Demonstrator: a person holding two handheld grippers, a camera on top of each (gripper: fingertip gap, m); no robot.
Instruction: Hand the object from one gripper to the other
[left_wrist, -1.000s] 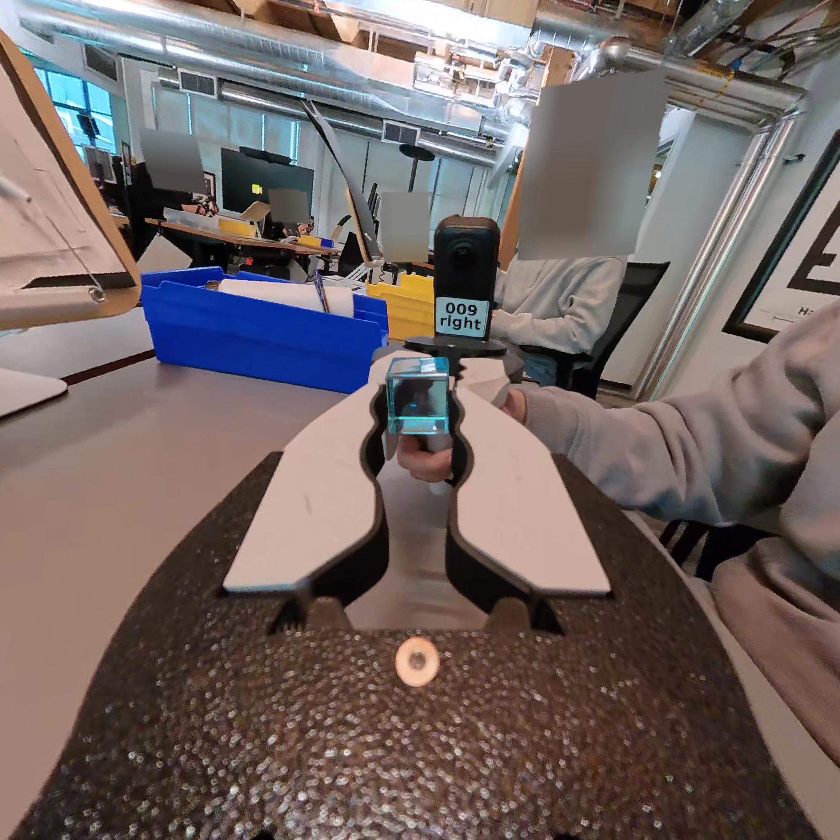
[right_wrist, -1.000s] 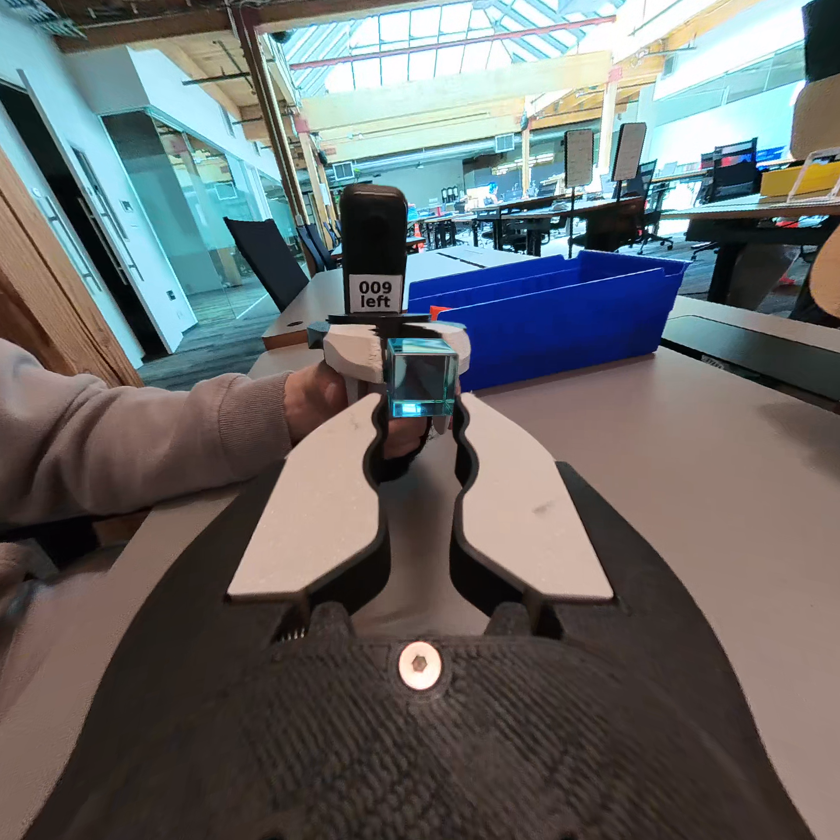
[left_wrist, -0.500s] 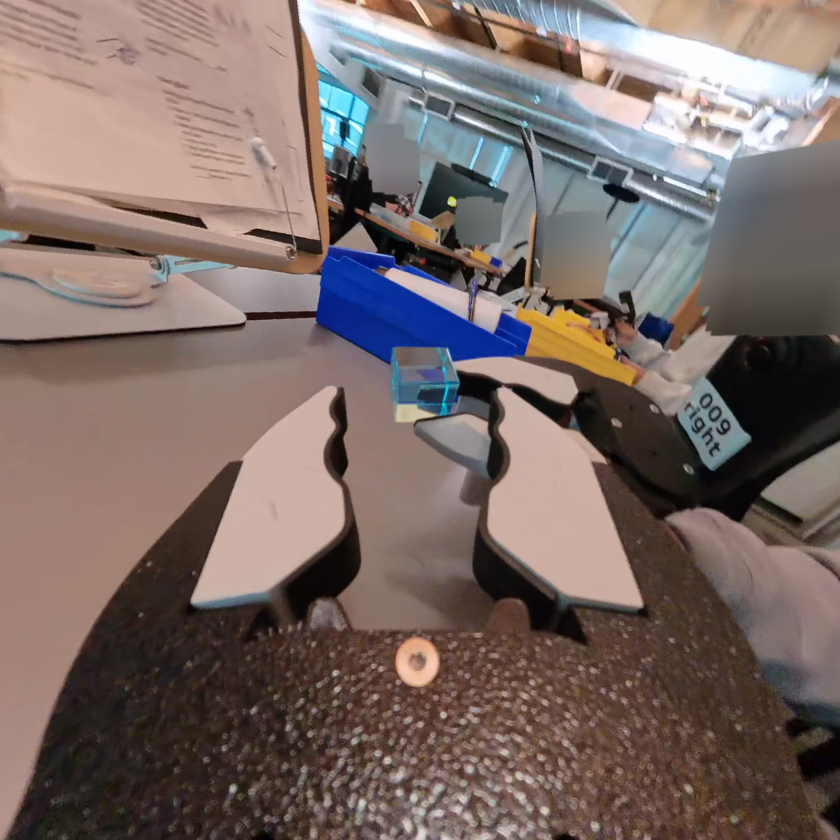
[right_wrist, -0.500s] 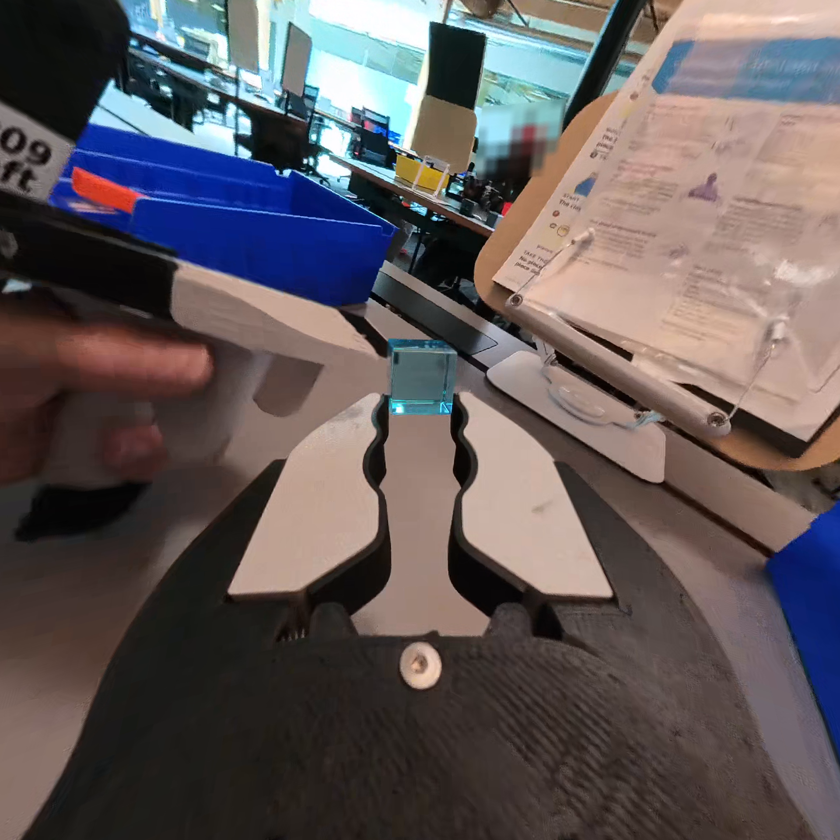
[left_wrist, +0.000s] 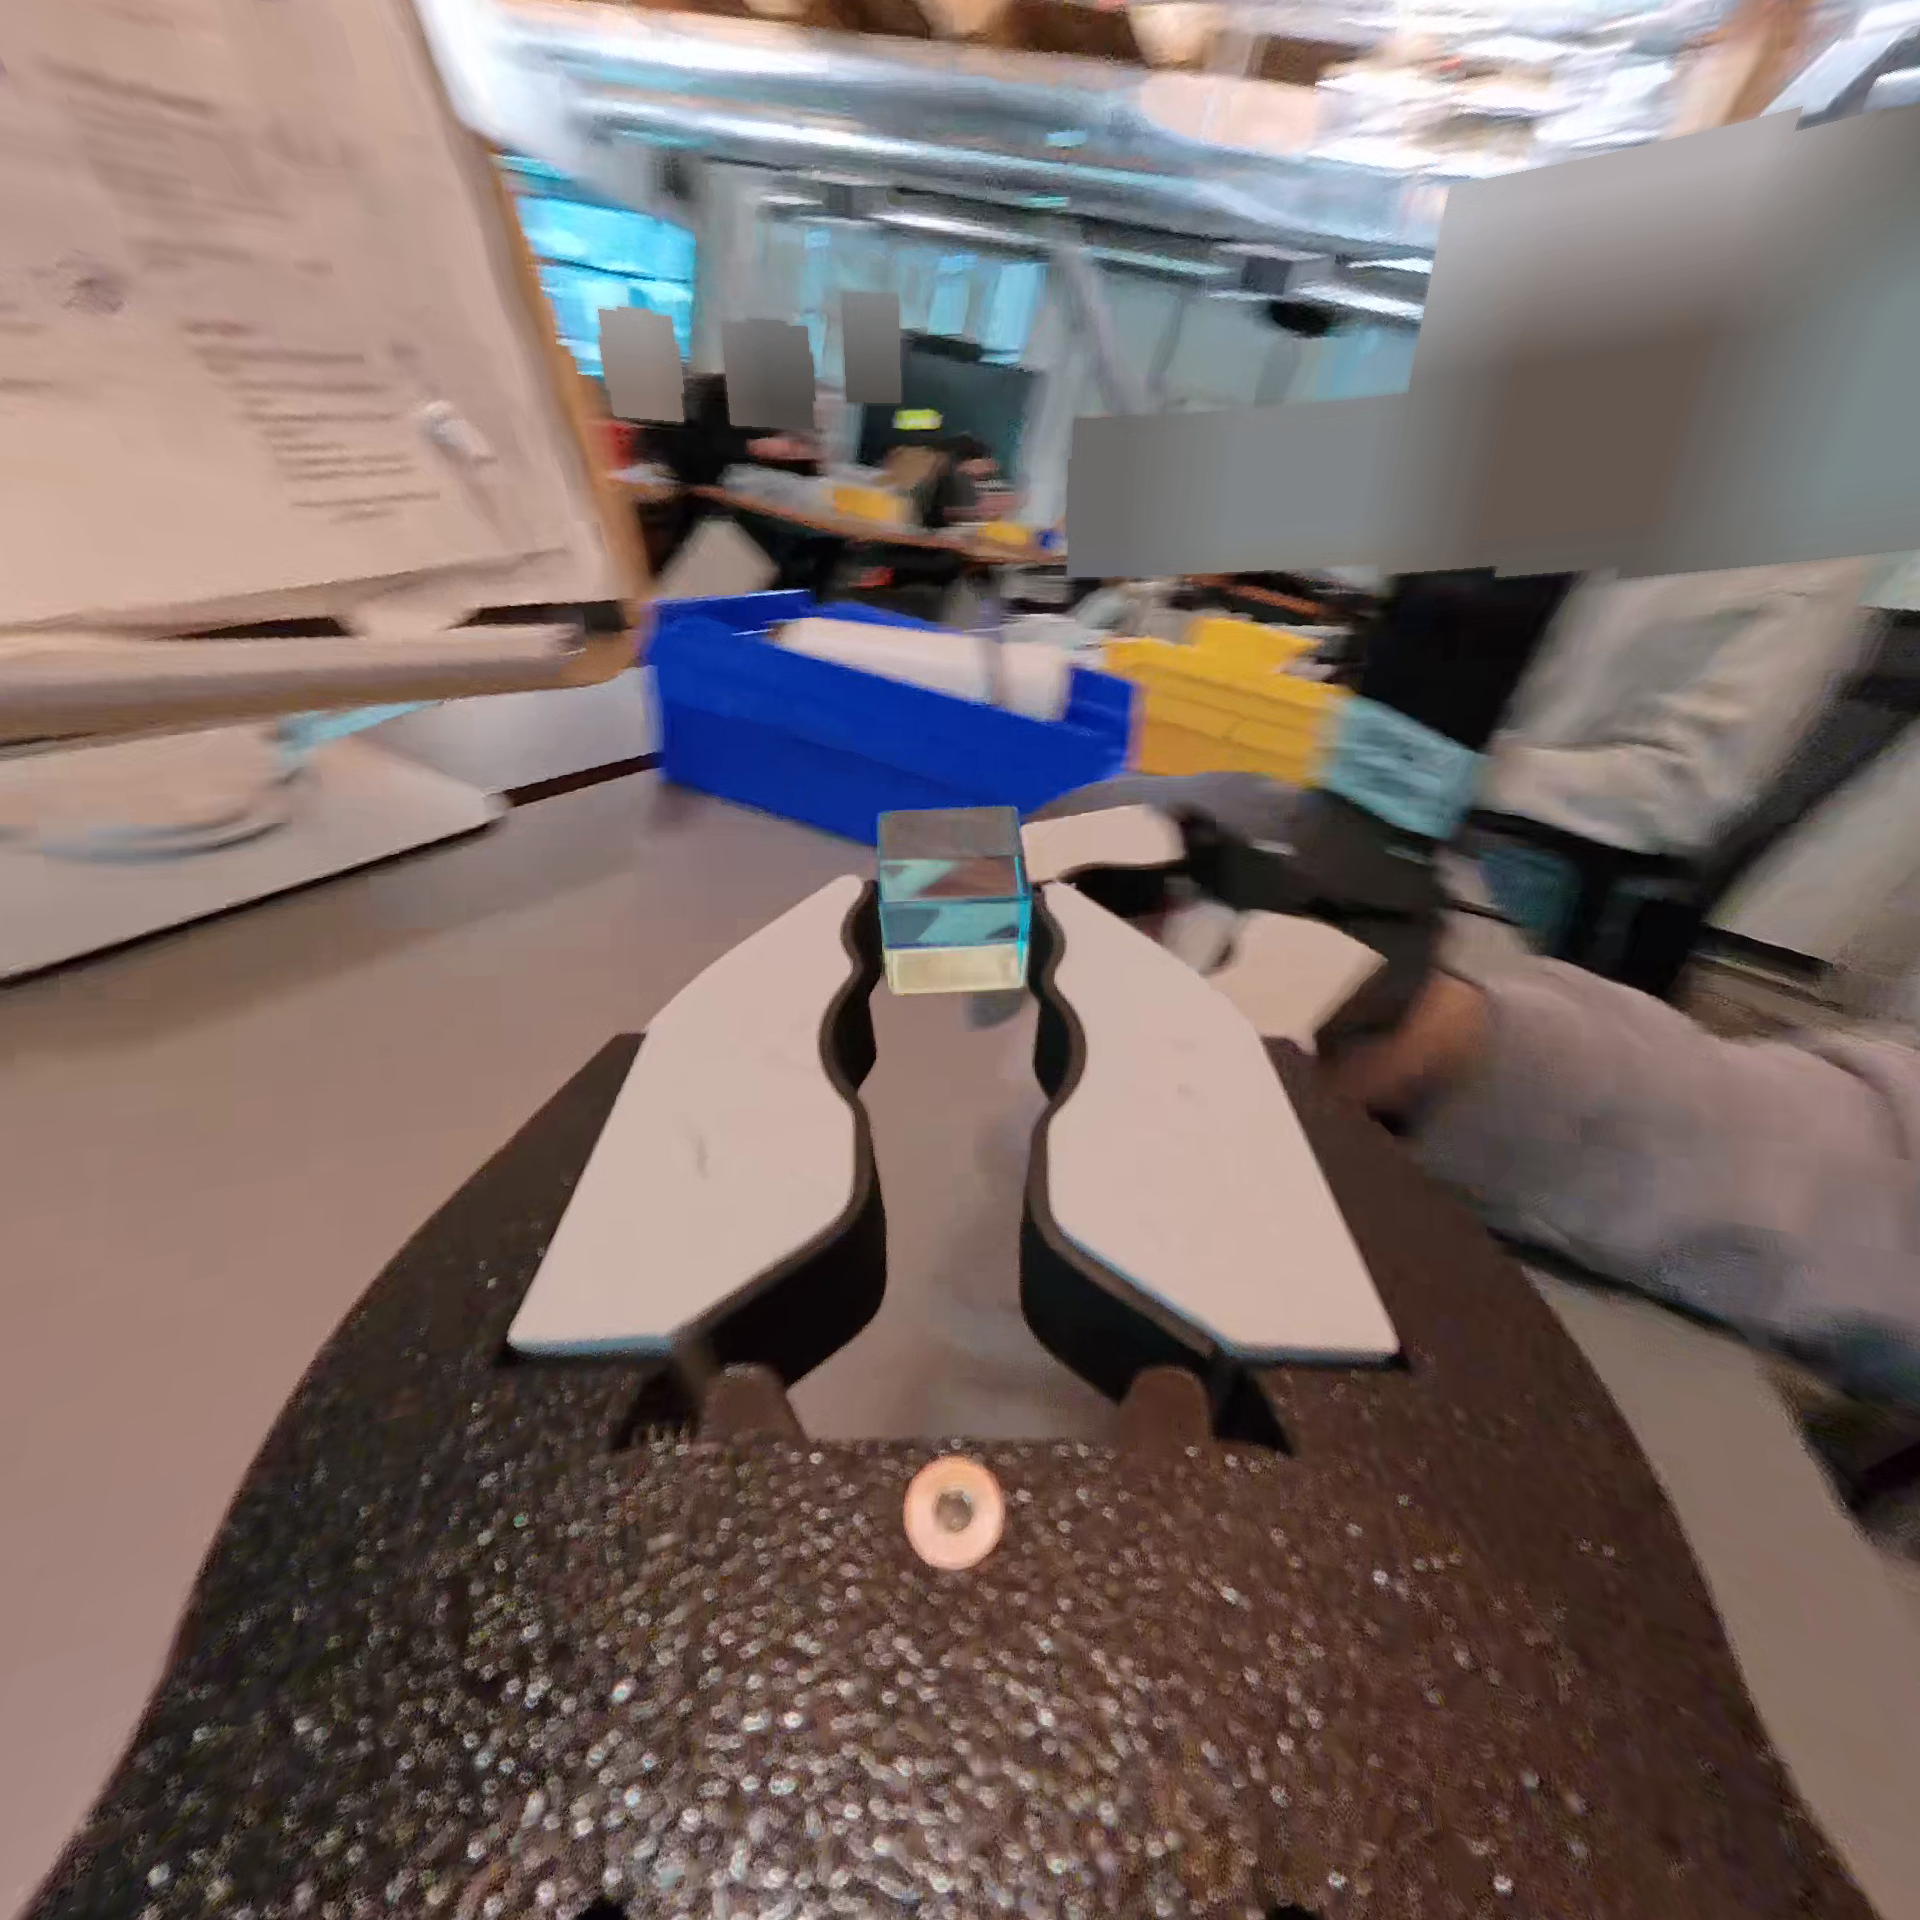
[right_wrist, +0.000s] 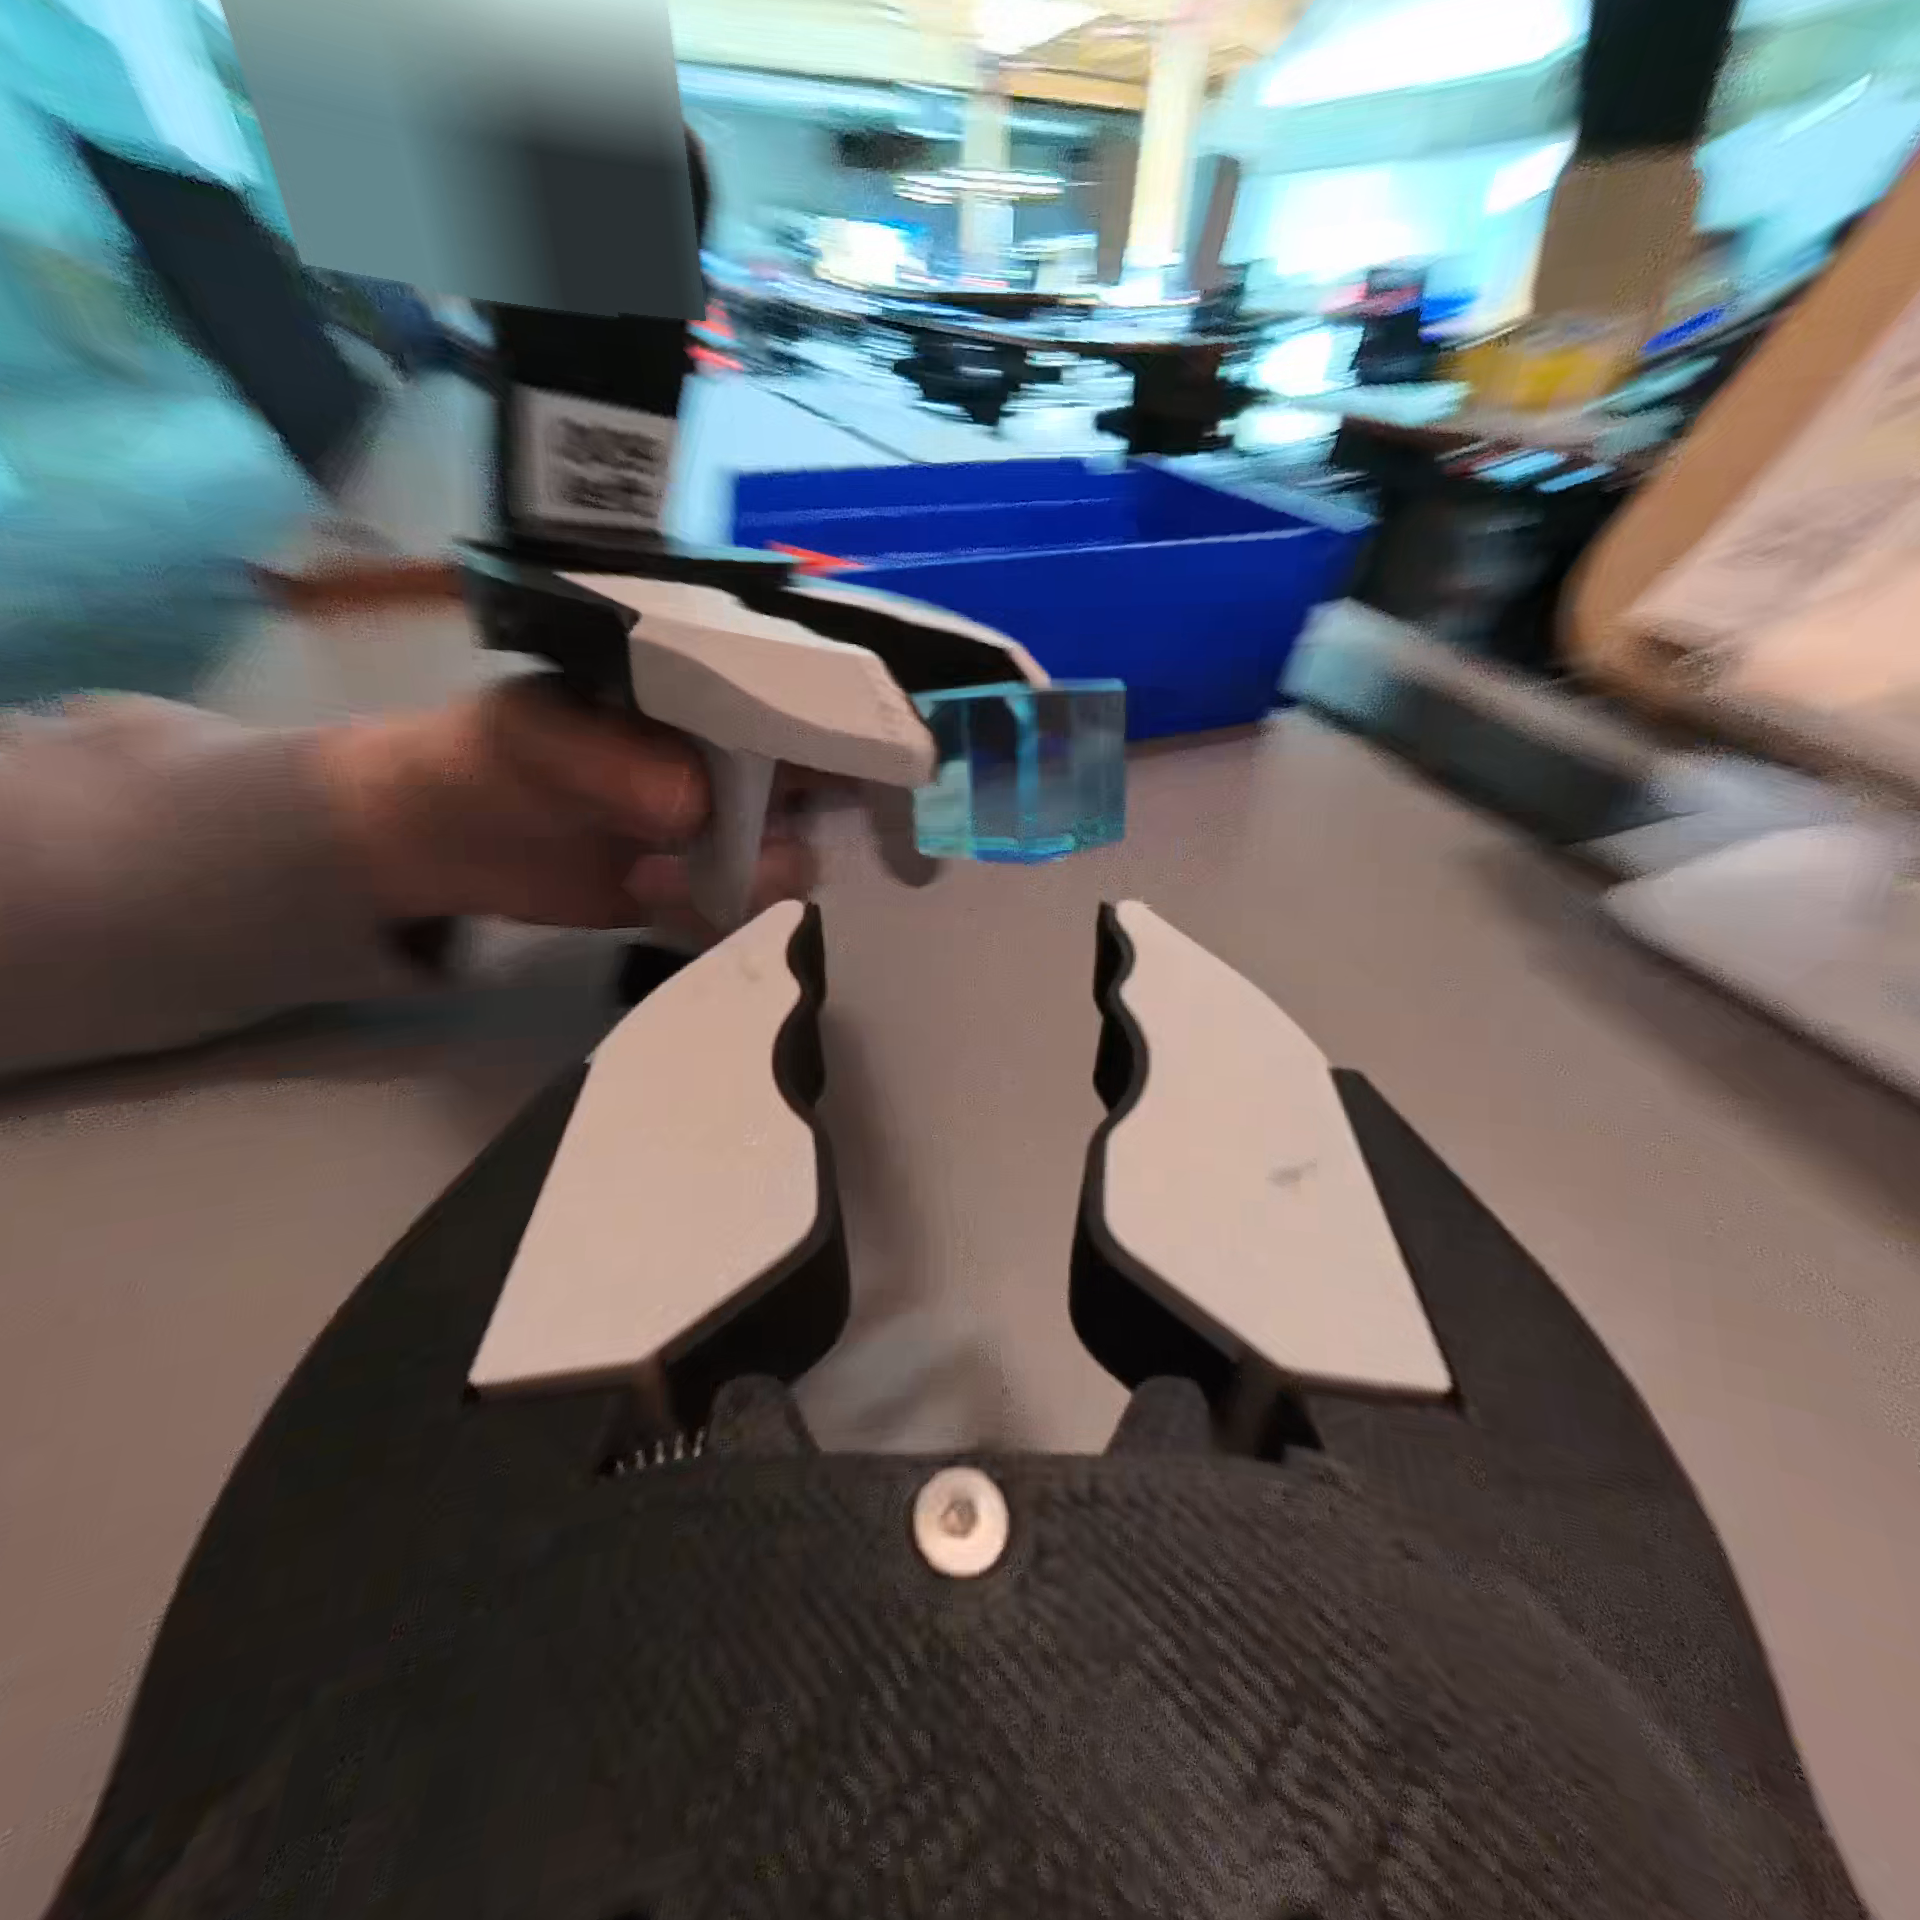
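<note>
A clear cyan cube (left_wrist: 951, 883) sits between the fingertips of my left gripper (left_wrist: 948, 900), which is shut on it a little above the grey table (left_wrist: 312, 1039). In the right wrist view the left gripper (right_wrist: 982, 717) comes in from the left with the cube (right_wrist: 1023, 769) at its tip. My right gripper (right_wrist: 956, 914) is open and empty, just below and in front of the cube, not touching it. In the left wrist view the right gripper (left_wrist: 1070, 826) lies just right of and behind the cube, blurred.
A blue bin (left_wrist: 862, 727) stands on the table behind the cube and also shows in the right wrist view (right_wrist: 1091, 613). A yellow bin (left_wrist: 1216, 707) is beside it. A document stand with papers (left_wrist: 260, 364) stands at the left. A grey sleeve (left_wrist: 1662, 1143) crosses the right.
Half a second ago the right gripper held the cube and the left was open. Now the left is shut on it and the right has opened and drawn back.
</note>
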